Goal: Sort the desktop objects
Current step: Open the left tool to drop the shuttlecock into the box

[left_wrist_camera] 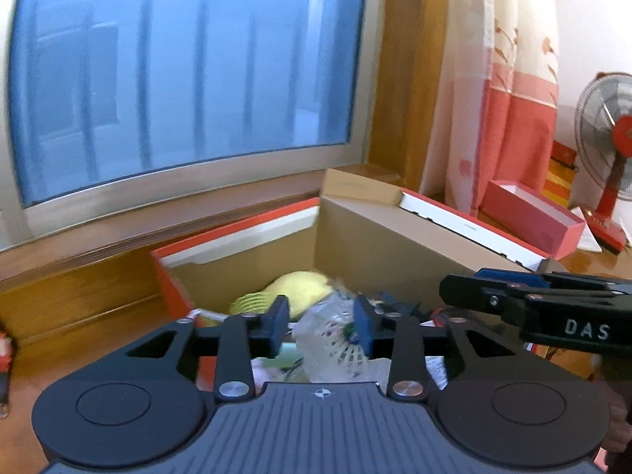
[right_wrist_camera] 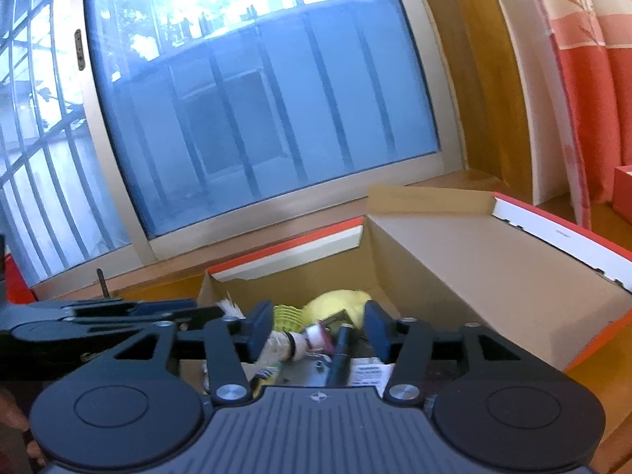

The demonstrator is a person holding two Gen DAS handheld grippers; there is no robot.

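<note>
An open cardboard box (left_wrist_camera: 375, 245) with orange outer sides stands on the wooden desk by the window, and both grippers hang over it. My left gripper (left_wrist_camera: 320, 324) is open; a white shuttlecock (left_wrist_camera: 347, 351) in clear wrap lies just under and between its fingers, close to the right one. My right gripper (right_wrist_camera: 318, 330) is also open above the box (right_wrist_camera: 474, 260). Below it lie a shuttlecock (right_wrist_camera: 284, 345), a black pen (right_wrist_camera: 341, 349) and a yellow soft thing (right_wrist_camera: 339, 302). Each gripper shows side-on in the other's view: the right gripper (left_wrist_camera: 454, 290), the left gripper (right_wrist_camera: 221, 310).
The window frame and wooden sill run close behind the box. To the right stand a pink open carton (left_wrist_camera: 533, 213), a red table fan (left_wrist_camera: 608, 138) and a curtain (left_wrist_camera: 513, 118). Bare wooden desk (left_wrist_camera: 79, 316) shows to the left of the box.
</note>
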